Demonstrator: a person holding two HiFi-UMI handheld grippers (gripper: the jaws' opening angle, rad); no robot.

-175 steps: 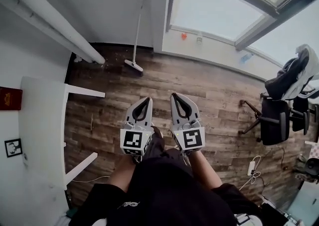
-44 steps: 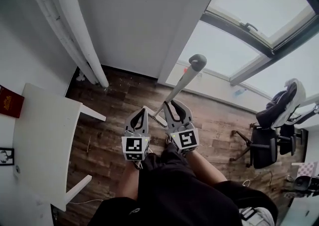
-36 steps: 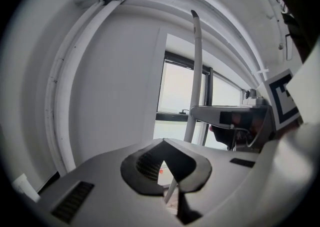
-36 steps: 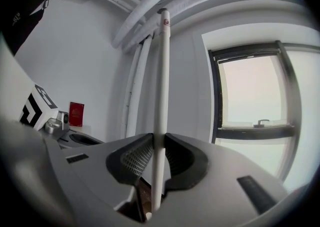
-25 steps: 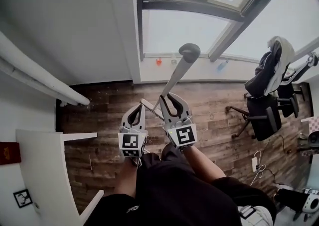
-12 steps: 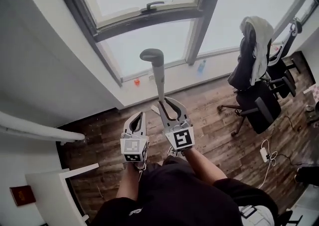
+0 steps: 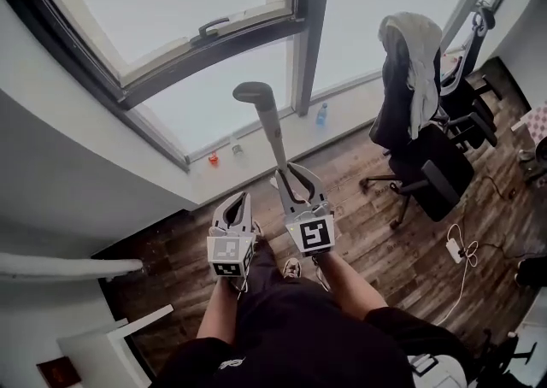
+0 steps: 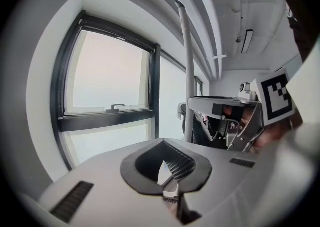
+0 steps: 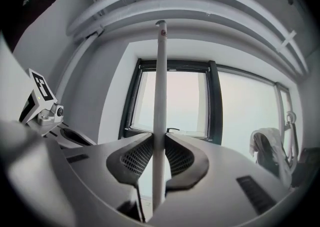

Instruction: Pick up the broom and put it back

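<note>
Broom [image 7: 273, 132]: one, clamped in right hand-held gripper [image 7: 293, 173] (left hand-held gripper [image 7: 242, 198] seemingly closed).

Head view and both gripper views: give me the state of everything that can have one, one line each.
broom: upright, handle clamped in the right tongs.
right tongs: shut on the broom's handle.
left tongs: shut, nothing between them.
office chair: standing, a garment draped over its back.
bottle: upright on the window sill.
</note>
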